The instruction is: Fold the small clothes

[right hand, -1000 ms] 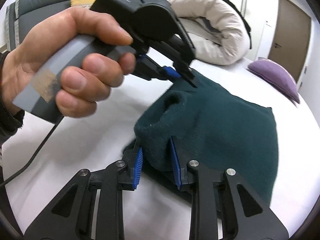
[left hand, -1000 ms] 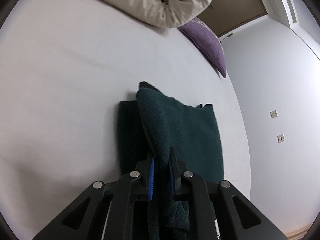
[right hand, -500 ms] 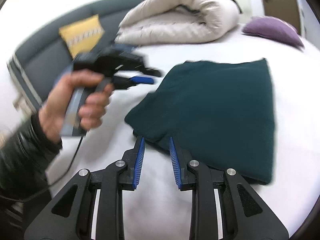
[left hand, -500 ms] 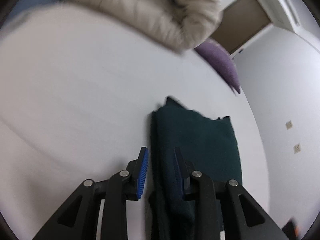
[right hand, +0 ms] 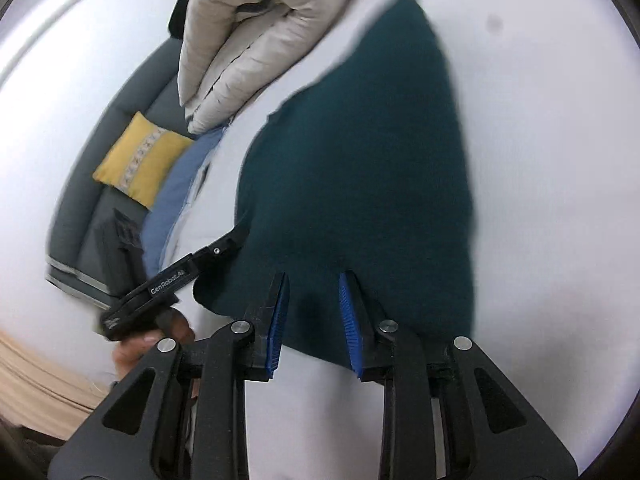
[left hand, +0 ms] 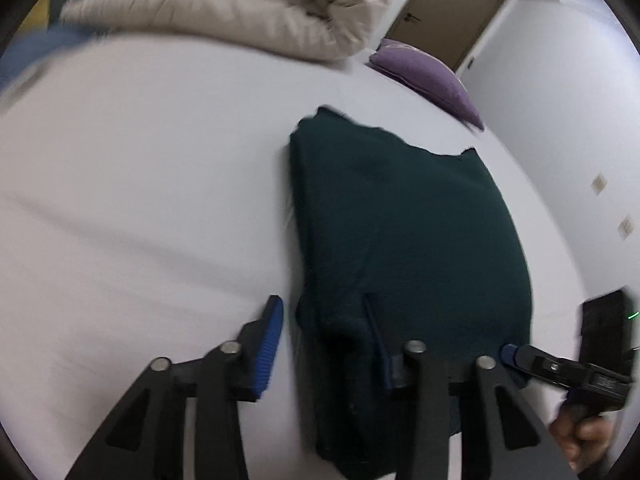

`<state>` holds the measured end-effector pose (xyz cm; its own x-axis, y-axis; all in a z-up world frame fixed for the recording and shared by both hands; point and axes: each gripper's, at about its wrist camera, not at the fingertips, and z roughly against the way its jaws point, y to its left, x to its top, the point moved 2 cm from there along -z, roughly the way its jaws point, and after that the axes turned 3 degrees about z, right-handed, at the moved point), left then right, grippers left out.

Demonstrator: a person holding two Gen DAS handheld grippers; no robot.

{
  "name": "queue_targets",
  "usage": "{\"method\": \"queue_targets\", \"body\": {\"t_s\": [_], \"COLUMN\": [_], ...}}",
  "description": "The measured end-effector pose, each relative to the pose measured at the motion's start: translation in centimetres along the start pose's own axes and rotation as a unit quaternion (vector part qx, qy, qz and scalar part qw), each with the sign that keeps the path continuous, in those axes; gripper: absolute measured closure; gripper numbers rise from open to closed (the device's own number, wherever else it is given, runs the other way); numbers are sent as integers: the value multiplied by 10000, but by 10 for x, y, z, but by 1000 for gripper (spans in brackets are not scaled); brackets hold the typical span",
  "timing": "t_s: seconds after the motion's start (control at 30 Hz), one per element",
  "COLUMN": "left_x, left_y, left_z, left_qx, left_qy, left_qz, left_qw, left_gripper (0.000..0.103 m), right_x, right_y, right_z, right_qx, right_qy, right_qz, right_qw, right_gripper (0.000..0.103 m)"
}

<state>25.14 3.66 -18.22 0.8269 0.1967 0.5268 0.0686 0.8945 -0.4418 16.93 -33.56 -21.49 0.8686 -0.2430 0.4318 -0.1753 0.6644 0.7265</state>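
A dark green knitted garment (left hand: pixel 404 232) lies folded flat on the white bed; it also shows in the right wrist view (right hand: pixel 360 168). My left gripper (left hand: pixel 324 344) is open, its jaws straddling the garment's near left corner, holding nothing. My right gripper (right hand: pixel 314 312) is open over the garment's near edge, empty. The right gripper also shows in the left wrist view (left hand: pixel 520 356) at the garment's near right corner. The left gripper shows in the right wrist view (right hand: pixel 224 248) at the garment's left edge.
A rolled beige duvet (left hand: pixel 248 4) and a purple pillow (left hand: pixel 428 76) lie at the far side of the white bed (left hand: pixel 140 200). A blue cloth (right hand: pixel 176 200) lies left of the garment. A grey sofa with a yellow cushion (right hand: pixel 140 160) stands beyond.
Both grippers let go of the garment's lifted fold and opened. The garment now lies flat and folded. Both grippers have drawn back to its near edge.
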Motion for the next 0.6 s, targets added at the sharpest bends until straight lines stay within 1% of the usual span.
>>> {"method": "queue_targets", "body": {"t_s": [0.03, 0.1, 0.13, 0.17, 0.23, 0.3, 0.33, 0.37, 0.4, 0.43, 0.47, 0.53, 0.6], "left_x": [0, -1, -1, -2, -2, -2, -1, -2, -1, -2, -1, 2, 7], "left_y": [1, -5, -9, -13, -14, -12, -10, -8, -8, -8, -9, -8, -6], "left_z": [0, 1, 1, 1, -1, -2, -3, 0, -1, -1, 0, 3, 8], "left_qx": [-37, 103, 189, 276, 341, 316, 284, 261, 260, 274, 298, 335, 332], "left_qy": [-10, -42, -66, -90, -78, -36, -8, 12, 60, 78, 100, 218, 287], "left_qz": [-6, -159, -257, -356, -385, -320, -264, -245, -272, -306, -345, -404, -375], "left_qw": [10000, 9998, 9995, 9989, 9986, 9990, 9992, 9994, 9993, 9991, 9989, 9984, 9983], "left_gripper": [56, 56, 56, 56, 56, 53, 52, 51, 51, 51, 50, 49, 48], "right_x": [-1, -4, -6, -7, -8, -9, -12, -14, -16, -20, -23, -23, -22], "right_y": [-11, -29, -33, -32, -22, -11, -7, -9, -13, -20, -26, -33, -32], "right_z": [3, 11, 17, 21, 25, 24, 23, 18, 10, 3, 1, 4, 17], "right_qx": [147, 408, 443, 470, 659, 831, 822, 718, 605, 521, 522, 580, 410], "right_qy": [-63, -180, -204, -209, -220, -143, -78, 34, 184, 361, 398, 424, 365], "right_qz": [-217, -659, -776, -781, -639, -485, -430, -408, -429, -460, -489, -606, -471], "right_qw": [9996, 9968, 9958, 9956, 9955, 9953, 9957, 9966, 9971, 9969, 9966, 9956, 9974], "right_gripper": [84, 83, 82, 78, 78, 78, 76, 70, 70, 72, 81, 81, 81]}}
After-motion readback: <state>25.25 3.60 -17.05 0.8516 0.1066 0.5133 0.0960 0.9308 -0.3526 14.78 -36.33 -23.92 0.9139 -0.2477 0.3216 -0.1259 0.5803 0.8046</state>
